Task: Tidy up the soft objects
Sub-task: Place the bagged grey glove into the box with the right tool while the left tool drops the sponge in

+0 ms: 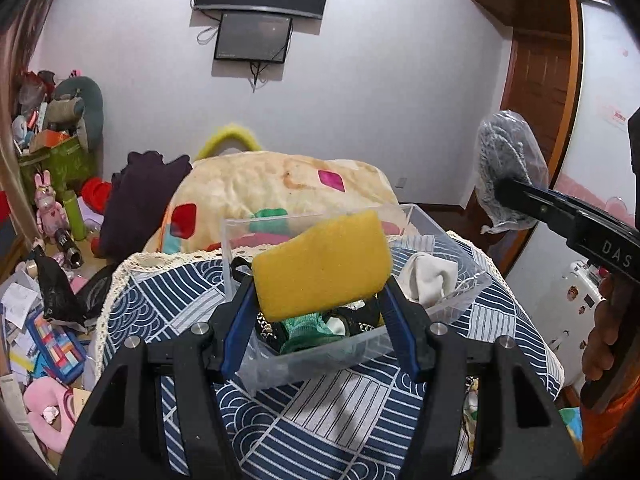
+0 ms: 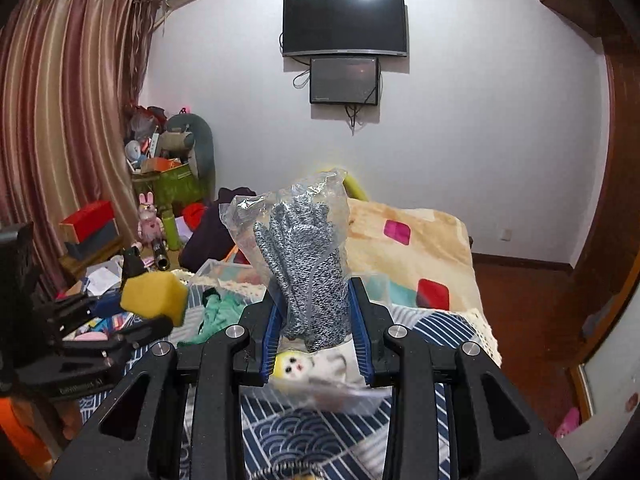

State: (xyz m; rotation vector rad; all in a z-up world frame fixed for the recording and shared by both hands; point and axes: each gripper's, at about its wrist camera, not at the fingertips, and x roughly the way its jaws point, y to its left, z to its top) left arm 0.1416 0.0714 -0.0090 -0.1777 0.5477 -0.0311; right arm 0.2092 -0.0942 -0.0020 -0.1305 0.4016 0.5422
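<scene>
My left gripper [image 1: 320, 304] is shut on a yellow sponge [image 1: 322, 266] and holds it above a clear plastic bin [image 1: 332, 354] that stands on the blue patterned cloth. The bin holds a white sock [image 1: 430, 280], a green cloth [image 1: 308, 330] and dark items. My right gripper [image 2: 316, 320] is shut on a clear bag of grey knit gloves [image 2: 308, 264], held upright above the bin. In the left wrist view the bagged gloves [image 1: 506, 168] hang at the right. In the right wrist view the sponge [image 2: 154, 298] shows at the left.
A cream blanket [image 1: 280, 188] with coloured patches lies behind the bin. A dark garment [image 1: 140, 200] sits at its left. The floor at the left is cluttered with toys, boxes and papers [image 1: 44, 320]. A yellow-haired plush toy [image 2: 304, 366] lies below my right gripper.
</scene>
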